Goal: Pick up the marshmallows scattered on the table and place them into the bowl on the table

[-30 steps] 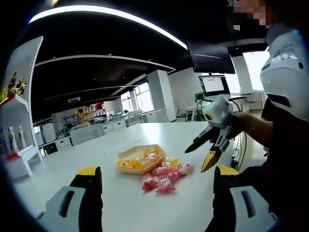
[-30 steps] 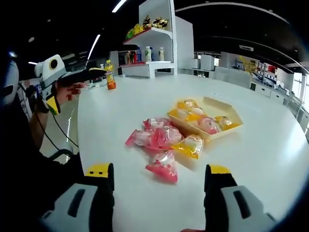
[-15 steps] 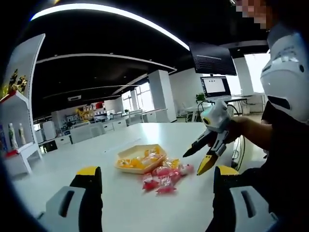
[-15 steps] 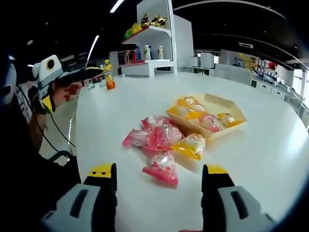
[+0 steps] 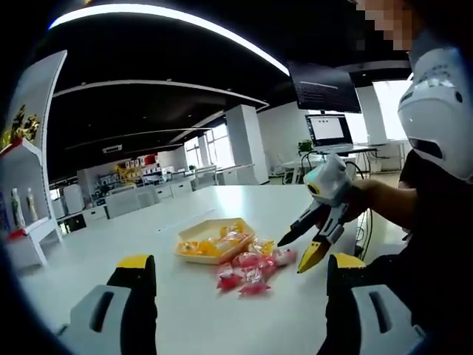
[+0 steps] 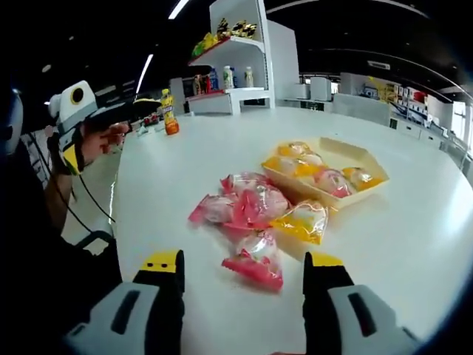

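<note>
Marshmallows (image 6: 251, 222): wrapped packets, pink and yellow, lying in a loose cluster on the white table (image 6: 185, 155), well in from its edges. In my right gripper view I count roughly five loose ones: several pink packets overlapping in the middle, one pink packet (image 6: 255, 265) nearest my jaws, and one yellow packet (image 6: 301, 222) touching the near wall of the bowl. In my left gripper view the same cluster (image 5: 251, 270) sits just on the near side of the bowl.

Bowl (image 6: 369, 159): a shallow, squarish yellow tray, upright on the table just beyond the loose packets; also seen in my left gripper view (image 5: 211, 229). Contents: several wrapped packets, yellow and pink, lying along its floor; exact count unclear.

Right gripper (image 6: 244, 270): jaws spread wide, nothing between them, held just short of the nearest pink packet, which lies between the two yellow tips. In my left gripper view this gripper (image 5: 299, 248) is gripped by the person's hand (image 5: 362, 200) and angled down toward the cluster, tips near but apart from it.

Left gripper (image 5: 236, 270): jaws wide apart, holding nothing, well back from the cluster, near the table's edge. In my right gripper view it (image 6: 151, 103) is off the table's edge.

Background: a white shelf (image 6: 236, 44) with bottles, an orange bottle (image 6: 171, 118) at the table's far edge.
</note>
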Demonstrator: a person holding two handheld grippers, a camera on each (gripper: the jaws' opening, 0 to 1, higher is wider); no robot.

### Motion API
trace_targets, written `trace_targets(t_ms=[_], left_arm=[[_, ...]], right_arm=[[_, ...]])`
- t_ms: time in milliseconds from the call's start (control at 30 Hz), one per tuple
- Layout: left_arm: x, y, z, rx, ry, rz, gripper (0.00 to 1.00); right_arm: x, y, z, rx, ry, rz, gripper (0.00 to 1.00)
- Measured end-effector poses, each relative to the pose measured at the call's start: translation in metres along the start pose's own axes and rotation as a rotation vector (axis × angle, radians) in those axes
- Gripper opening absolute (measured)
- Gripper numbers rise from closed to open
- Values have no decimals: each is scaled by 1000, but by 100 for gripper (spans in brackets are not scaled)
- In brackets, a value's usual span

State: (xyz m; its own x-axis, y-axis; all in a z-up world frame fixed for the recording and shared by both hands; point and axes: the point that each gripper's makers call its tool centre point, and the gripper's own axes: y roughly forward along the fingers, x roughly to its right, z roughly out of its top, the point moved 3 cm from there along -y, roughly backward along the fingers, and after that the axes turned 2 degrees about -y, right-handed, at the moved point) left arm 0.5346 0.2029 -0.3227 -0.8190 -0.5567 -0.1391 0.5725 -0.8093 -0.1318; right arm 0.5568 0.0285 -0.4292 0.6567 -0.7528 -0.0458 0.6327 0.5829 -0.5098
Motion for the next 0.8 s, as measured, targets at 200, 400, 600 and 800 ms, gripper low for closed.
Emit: trace_targets(t_ms=[200, 400, 600, 800], left_arm=[[5, 1, 4, 18, -19, -22, 95], [6, 2, 3, 13, -13, -25, 95], [9, 5, 2, 8, -14, -33, 95], [9, 4, 4, 14, -23, -35, 95]], right_arm=[[1, 5, -2, 2, 12, -1, 59], [-1, 7, -1, 15, 16, 5, 54], [2, 8, -1, 26, 20, -3, 50], [3, 8, 1, 50, 28, -9, 40]])
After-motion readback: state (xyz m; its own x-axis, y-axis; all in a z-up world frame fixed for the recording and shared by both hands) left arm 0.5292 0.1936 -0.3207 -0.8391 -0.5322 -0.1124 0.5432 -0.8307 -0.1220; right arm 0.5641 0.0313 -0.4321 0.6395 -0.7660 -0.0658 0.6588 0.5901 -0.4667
